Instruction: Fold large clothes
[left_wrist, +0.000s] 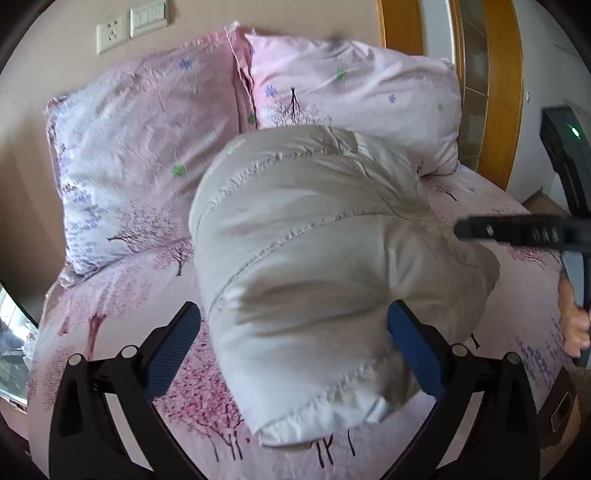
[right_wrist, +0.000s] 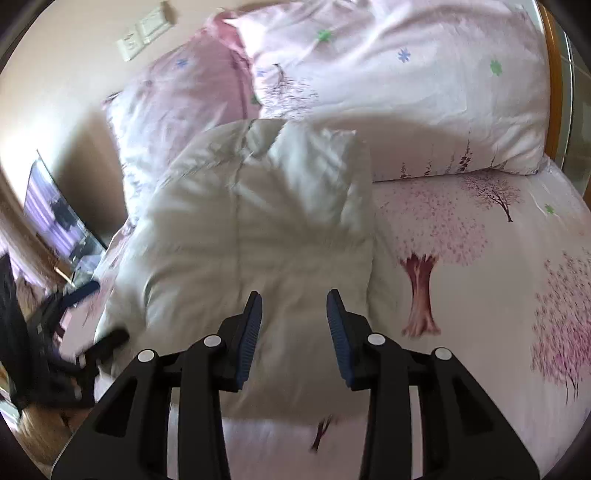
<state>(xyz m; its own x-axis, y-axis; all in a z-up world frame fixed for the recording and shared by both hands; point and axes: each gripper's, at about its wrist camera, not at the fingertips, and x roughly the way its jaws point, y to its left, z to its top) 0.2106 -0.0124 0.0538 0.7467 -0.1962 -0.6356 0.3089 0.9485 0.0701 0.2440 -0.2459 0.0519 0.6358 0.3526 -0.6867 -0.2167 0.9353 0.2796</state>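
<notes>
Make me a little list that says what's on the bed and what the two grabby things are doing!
bed: pink sheet printed with trees
clothing: puffy white quilted jacket, folded into a bundle, lying on the sheet
pillows: two pink flowered pillows behind the jacket, against the wall
left hand-held gripper: open, fingers on either side of the jacket's near end, not squeezing it
right hand-held gripper: open, over the jacket, holding nothing
wall: socket and switch plate above the pillows
</notes>
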